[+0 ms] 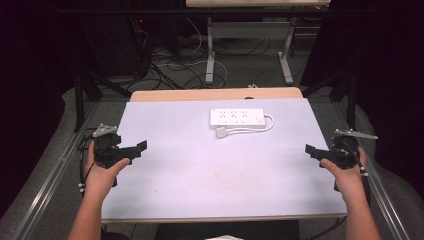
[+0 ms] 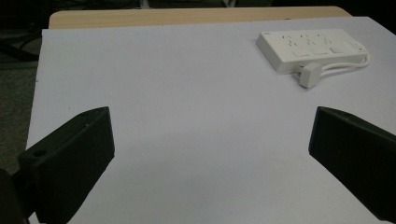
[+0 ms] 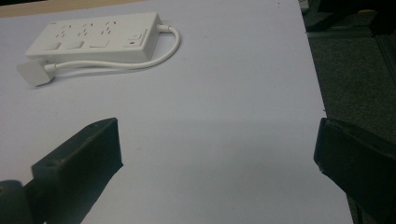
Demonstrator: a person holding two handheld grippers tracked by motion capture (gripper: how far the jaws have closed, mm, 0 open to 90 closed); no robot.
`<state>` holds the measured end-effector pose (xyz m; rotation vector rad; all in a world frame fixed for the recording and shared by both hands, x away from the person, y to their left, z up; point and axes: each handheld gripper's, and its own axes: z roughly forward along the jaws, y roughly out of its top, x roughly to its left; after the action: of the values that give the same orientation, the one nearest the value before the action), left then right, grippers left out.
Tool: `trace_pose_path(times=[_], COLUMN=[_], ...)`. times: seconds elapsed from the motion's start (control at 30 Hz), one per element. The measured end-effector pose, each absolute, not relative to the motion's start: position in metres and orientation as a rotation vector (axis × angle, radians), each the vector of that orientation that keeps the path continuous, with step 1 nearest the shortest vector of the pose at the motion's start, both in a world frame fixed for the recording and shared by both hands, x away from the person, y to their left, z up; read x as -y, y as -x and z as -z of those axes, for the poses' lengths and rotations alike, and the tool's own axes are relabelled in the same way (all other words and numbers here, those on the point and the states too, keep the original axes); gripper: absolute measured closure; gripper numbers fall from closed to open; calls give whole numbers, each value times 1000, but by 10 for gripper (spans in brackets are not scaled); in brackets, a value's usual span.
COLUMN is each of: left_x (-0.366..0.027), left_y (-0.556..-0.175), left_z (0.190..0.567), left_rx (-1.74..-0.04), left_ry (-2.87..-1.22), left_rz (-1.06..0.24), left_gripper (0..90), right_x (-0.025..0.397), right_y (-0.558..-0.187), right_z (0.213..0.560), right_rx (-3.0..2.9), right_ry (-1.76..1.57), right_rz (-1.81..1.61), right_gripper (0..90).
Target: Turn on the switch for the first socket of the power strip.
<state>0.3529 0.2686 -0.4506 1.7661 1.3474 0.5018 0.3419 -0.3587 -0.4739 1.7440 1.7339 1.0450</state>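
Table (image 1: pixel 200 170), white-topped, with a wooden edge showing along its far side. Out toward the far middle lies a white power strip (image 1: pixel 236 118), flat on the surface, three socket groups facing up and a switch with a red mark at one end. Its white cable (image 1: pixel 267 124) loops off the right end and runs back along the near side to a white plug (image 1: pixel 220 133) resting just beside the strip's left corner. Left gripper (image 1: pixel 141 146) held over the left edge of the table, jaws spread wide, nothing between them. Right gripper (image 1: pixel 310 149) at the right edge, jaws likewise wide apart and empty. Both point inward across the bare surface, well apart from the strip. Beyond the table, cables trail on the grey floor (image 1: pixel 240 65).
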Motion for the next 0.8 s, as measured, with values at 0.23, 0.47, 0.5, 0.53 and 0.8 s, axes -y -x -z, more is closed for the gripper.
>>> trace_pose_path(times=[0.23,0.47,0.5,0.53,0.8], left_x=[-269,-270,-270,-270,-271], left_y=[-354,-353,-353,-353,-353], left_z=[452,451,451,451,450], left_rx=[-1349,-1349,-1350,-1350,-1356], left_ry=[-1762,-1768,-1768,-1769,-1774], left_rz=[-502,-501,-501,-502,-501], left_gripper=[3,3,3,3,3], right_x=[360,360,360,359,358], right_y=[-342,-342,-342,-342,-344], right_z=[475,477,478,478,480], right_rx=[-1755,-1762,-1755,-1763,-1763], right_ry=[-1749,-1750,-1746,-1754,-1734], right_rz=[-1042,-1038,-1036,-1040,-1032], right_gripper=[3,3,3,3,3])
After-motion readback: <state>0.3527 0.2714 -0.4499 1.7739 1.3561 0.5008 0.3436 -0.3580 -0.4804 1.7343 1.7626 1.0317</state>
